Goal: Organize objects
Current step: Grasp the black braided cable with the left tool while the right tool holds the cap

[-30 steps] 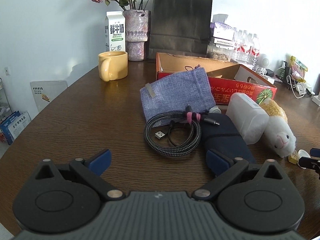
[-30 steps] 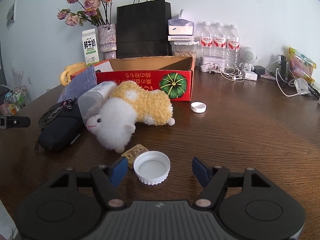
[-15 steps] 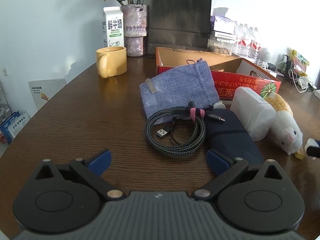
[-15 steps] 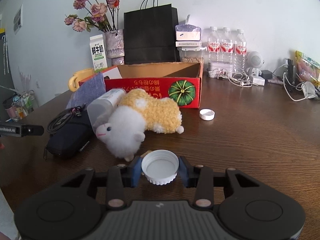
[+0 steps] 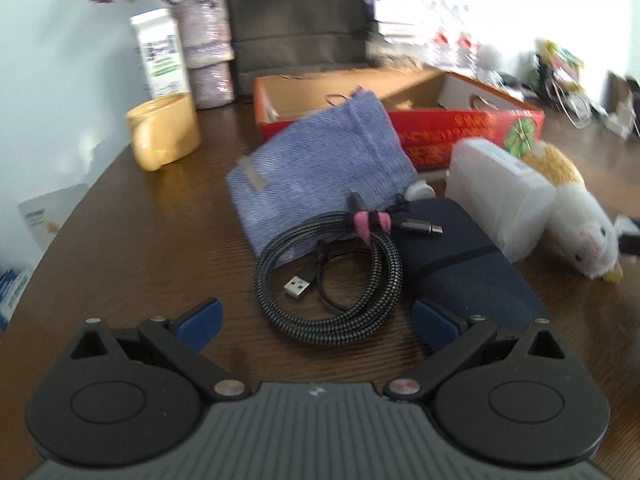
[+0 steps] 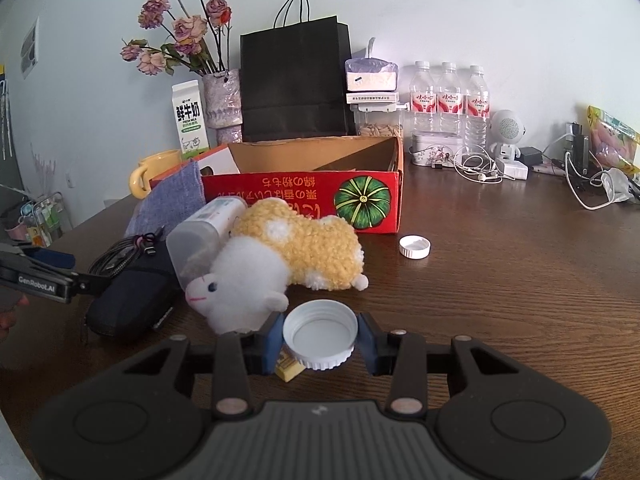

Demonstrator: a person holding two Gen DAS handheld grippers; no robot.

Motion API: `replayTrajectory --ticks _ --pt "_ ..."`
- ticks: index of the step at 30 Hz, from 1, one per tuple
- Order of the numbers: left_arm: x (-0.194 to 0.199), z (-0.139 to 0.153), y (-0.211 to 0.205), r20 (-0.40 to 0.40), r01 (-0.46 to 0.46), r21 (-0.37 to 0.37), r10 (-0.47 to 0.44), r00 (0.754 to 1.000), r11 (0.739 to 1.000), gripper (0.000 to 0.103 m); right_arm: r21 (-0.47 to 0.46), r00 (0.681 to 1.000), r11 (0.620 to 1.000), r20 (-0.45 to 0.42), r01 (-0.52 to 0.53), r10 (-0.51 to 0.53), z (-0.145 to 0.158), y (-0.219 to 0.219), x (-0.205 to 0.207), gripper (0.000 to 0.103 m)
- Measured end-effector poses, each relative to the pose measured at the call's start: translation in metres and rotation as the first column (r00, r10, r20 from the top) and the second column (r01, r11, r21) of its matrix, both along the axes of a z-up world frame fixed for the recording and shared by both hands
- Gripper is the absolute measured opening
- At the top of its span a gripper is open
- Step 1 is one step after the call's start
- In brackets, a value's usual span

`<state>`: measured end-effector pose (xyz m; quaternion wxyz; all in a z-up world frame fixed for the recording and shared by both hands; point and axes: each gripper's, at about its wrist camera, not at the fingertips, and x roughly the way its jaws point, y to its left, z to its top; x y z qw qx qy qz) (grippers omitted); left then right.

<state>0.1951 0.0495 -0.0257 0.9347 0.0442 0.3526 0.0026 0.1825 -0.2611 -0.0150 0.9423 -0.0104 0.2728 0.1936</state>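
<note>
Right gripper (image 6: 320, 338) is clamped on the big white cap (image 6: 319, 334), blue pads pressing both sides of it, open side up. It squeezed in on the cap within the last second and sits steady on it now. The cap is right in front of the plush sheep (image 6: 276, 266), with a small yellow packet (image 6: 289, 369) poking out just under its left edge. A second, smaller cap (image 6: 415, 247) lies on the table (image 6: 520, 280) near the red box (image 6: 304, 196).

Left gripper (image 5: 316, 322) has its jaws spread wide, gripping nothing. The coiled cable (image 5: 332, 276) lies just ahead, between the two pads but not touching either. The right pad is over the edge of the dark pouch (image 5: 464, 264); can't tell if it touches. The cable rests partly on the blue cloth bag (image 5: 320, 176).
</note>
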Motion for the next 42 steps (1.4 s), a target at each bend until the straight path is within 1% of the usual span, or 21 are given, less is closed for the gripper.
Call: replayTrajectory --ticks 3,5,9,14,18,27,28,30,36,42 --pt "0.012 -0.004 0.001 -0.007 0.043 0.033 -0.042 0.999 0.999 0.103 -0.002 1.000 1.000 0.002 0.007 -0.007 0.001 0.001 0.002 0.039" --pt "0.018 -0.005 0.003 -0.014 0.063 0.034 -0.062 0.998 0.997 0.103 -0.004 1.000 1.000 0.001 0.013 -0.013 0.001 0.001 0.004 0.039" --pt "0.029 -0.009 0.010 -0.024 0.086 0.002 -0.086 0.996 0.996 0.103 -0.008 1.000 1.000 -0.002 0.029 -0.029 0.000 0.000 0.007 0.039" --pt "0.036 -0.015 0.021 -0.015 0.096 -0.078 -0.097 0.995 0.992 0.103 -0.015 0.999 0.999 -0.009 0.039 -0.039 -0.001 0.001 0.011 0.039" --pt "0.038 -0.017 0.022 0.005 0.113 -0.078 -0.113 0.994 0.991 0.103 -0.015 0.999 0.999 -0.012 0.036 -0.036 -0.002 0.005 0.015 0.039" --pt "0.039 -0.018 0.021 0.023 0.098 -0.080 -0.096 0.995 0.992 0.103 -0.012 0.999 0.999 -0.018 0.040 -0.040 -0.003 0.009 0.017 0.039" --pt "0.038 -0.018 0.020 0.028 0.094 -0.082 -0.092 0.995 0.992 0.102 -0.012 0.999 0.999 -0.018 0.041 -0.041 -0.003 0.008 0.016 0.039" --pt "0.035 -0.017 0.019 0.042 0.098 -0.085 -0.095 0.995 0.992 0.091 -0.009 0.999 0.999 -0.017 0.044 -0.044 -0.003 0.007 0.016 0.039" --pt "0.024 -0.015 0.015 0.071 0.080 -0.091 -0.074 0.995 0.993 0.090 -0.002 0.999 0.999 -0.013 0.047 -0.047 -0.003 0.006 0.013 0.039" --pt "0.013 -0.010 0.011 0.096 0.069 -0.067 -0.062 0.993 0.995 0.089 0.001 0.999 0.999 -0.008 0.046 -0.046 -0.001 0.005 0.012 0.039"
